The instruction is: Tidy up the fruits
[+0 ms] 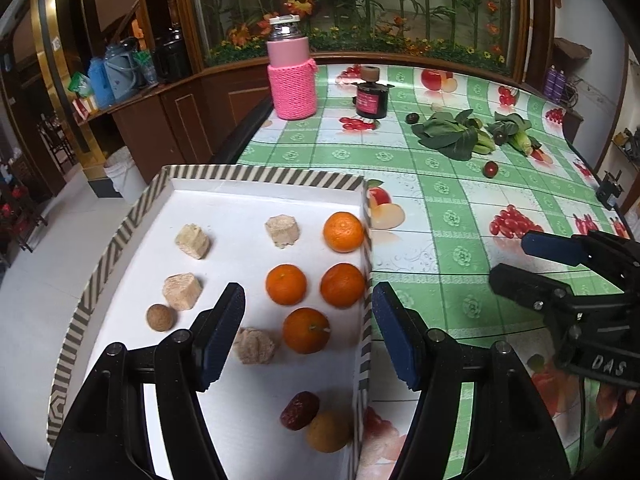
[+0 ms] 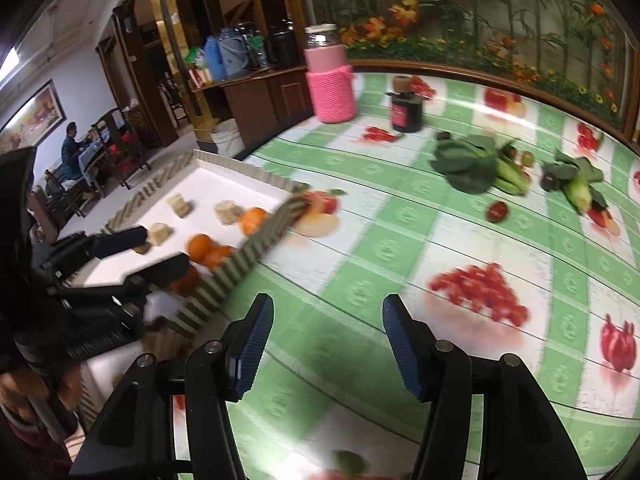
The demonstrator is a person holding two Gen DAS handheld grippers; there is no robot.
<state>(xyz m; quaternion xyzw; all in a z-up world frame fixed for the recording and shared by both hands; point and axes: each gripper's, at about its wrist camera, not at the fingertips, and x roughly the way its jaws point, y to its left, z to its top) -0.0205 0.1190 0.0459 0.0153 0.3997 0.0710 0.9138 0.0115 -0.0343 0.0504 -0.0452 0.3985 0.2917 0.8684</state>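
Note:
A white tray with a striped rim point(image 1: 256, 173) holds several oranges point(image 1: 343, 231), beige cake blocks point(image 1: 192, 241), a brown ball point(image 1: 161, 317), a red jujube point(image 1: 299, 409) and a tan round fruit point(image 1: 328, 431). My left gripper point(image 1: 308, 330) is open and empty over the tray's right side, above one orange point(image 1: 306, 330). My right gripper point(image 2: 328, 344) is open and empty over the tablecloth, right of the tray point(image 2: 248, 256); it also shows in the left wrist view point(image 1: 532, 260). A red jujube point(image 1: 490, 168) lies loose on the table, also in the right wrist view point(image 2: 497, 211).
Leafy greens point(image 1: 452, 136) and a second bunch point(image 2: 576, 184) lie at the far right with small dark fruits point(image 1: 412, 118) among them. A pink-sleeved flask point(image 1: 291, 76) and a dark jar point(image 1: 372, 98) stand at the back. The table's left edge drops to the floor.

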